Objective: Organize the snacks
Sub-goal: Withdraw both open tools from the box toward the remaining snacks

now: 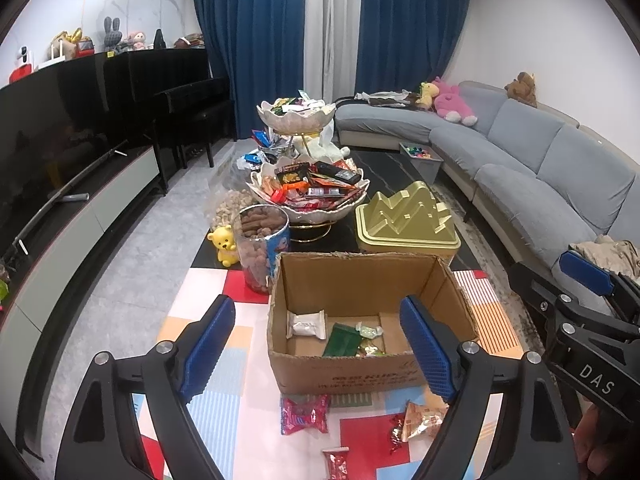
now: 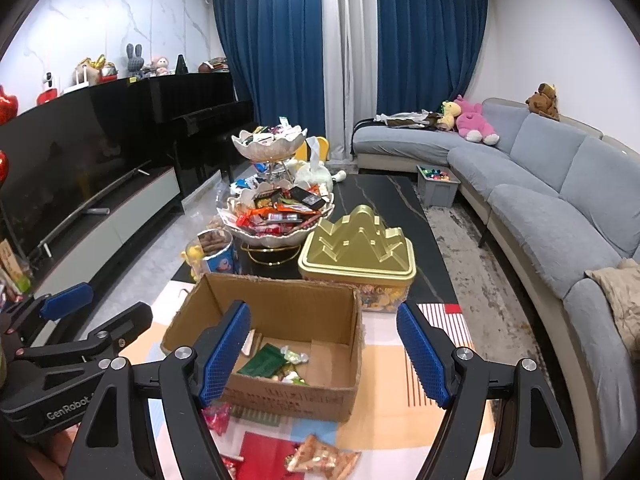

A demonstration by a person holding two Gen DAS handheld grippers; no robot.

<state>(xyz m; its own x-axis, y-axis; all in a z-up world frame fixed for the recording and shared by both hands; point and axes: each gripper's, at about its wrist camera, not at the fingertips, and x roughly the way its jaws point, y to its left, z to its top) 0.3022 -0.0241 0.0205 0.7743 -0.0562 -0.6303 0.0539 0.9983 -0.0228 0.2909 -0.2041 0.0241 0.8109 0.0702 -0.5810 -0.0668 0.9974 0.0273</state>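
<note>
Both claws hang with nothing in them: the left claw (image 1: 318, 344) has its blue ribbed pads spread wide, and the right claw (image 2: 322, 354) stands apart likewise, each framing the box without touching it. Nearest, on the bright patchwork mat at the near edge of the surface (image 1: 224, 408), loose snacks wait: a pink foil packet (image 1: 305, 413), an orange-and-white crinkled packet (image 1: 425, 420) just beside a small red wrapped sweet (image 1: 397, 436), and a red sachet (image 1: 336, 460) at the very edge. Just beyond them sits the open brown cardboard box (image 1: 372, 374), already holding a white wrapped cake (image 1: 307, 323), a green flat packet (image 1: 341, 339) and a few small sweets. Behind the box stand a clear tub of brown snacks (image 1: 262, 250), a gold mountain-shaped lidded tin (image 1: 406, 220) and a tiered white petal-shaped dish (image 1: 308, 192) heaped with treats. It looks like a pause between drops, with collecting into the box partly done. Next, one claw would need to dip toward a loose packet in front of the box, pinch its thin crinkly edge, and lift it over the box wall.
</note>
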